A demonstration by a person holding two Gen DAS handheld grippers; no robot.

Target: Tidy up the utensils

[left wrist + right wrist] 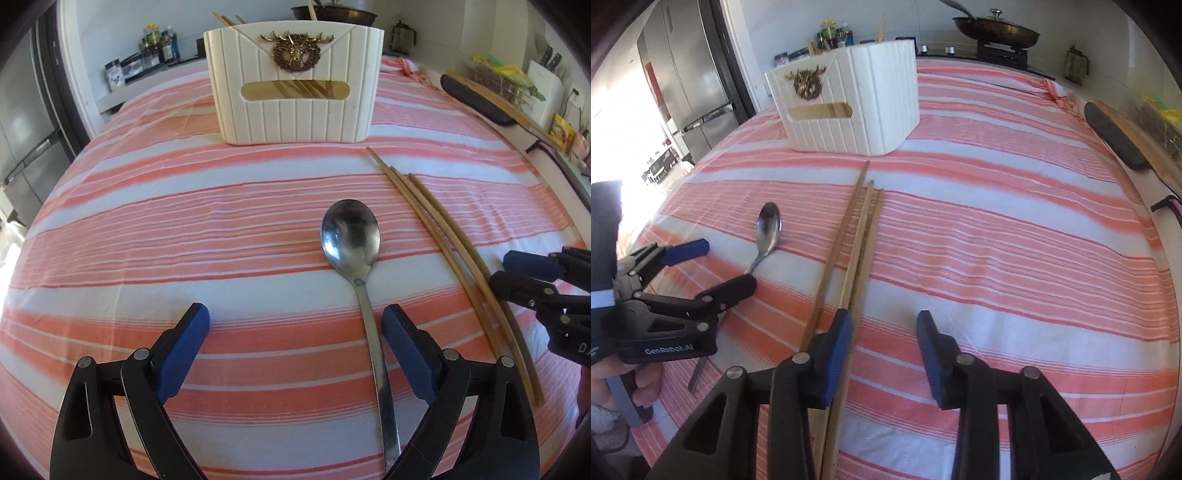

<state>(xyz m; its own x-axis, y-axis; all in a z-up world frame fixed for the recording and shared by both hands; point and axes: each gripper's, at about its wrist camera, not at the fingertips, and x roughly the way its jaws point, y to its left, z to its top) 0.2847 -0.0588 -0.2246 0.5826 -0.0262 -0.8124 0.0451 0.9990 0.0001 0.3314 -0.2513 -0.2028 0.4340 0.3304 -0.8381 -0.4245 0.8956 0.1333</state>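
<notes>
A desk (110,229) draped in a cotton cloth (1015,258) of coral and white stripes, slightly creased, fills both views. Around it is a kitchen: a steel fridge (687,74) to one side, a dark pan (997,29) with a glass lid on a stove, bottles (159,44) on a ledge, a knife block (546,74) by the wall.

A cream ribbed plastic holder (295,85) stands upright at the far side, with a brass stag emblem (295,50) and an oval slot showing chopsticks inside. A polished metal spoon (351,236) lies bowl-up on the cloth, its slim handle running between the widely spread fingers of the left gripper (295,350), nearer the right-hand pad; neither pad touches it. Just beside it lie three long bamboo chopsticks (443,236), side by side. The right gripper (882,350) hovers over their near ends with its blue-padded fingers part-way apart and nothing pinched; the sticks pass under its left finger
</notes>
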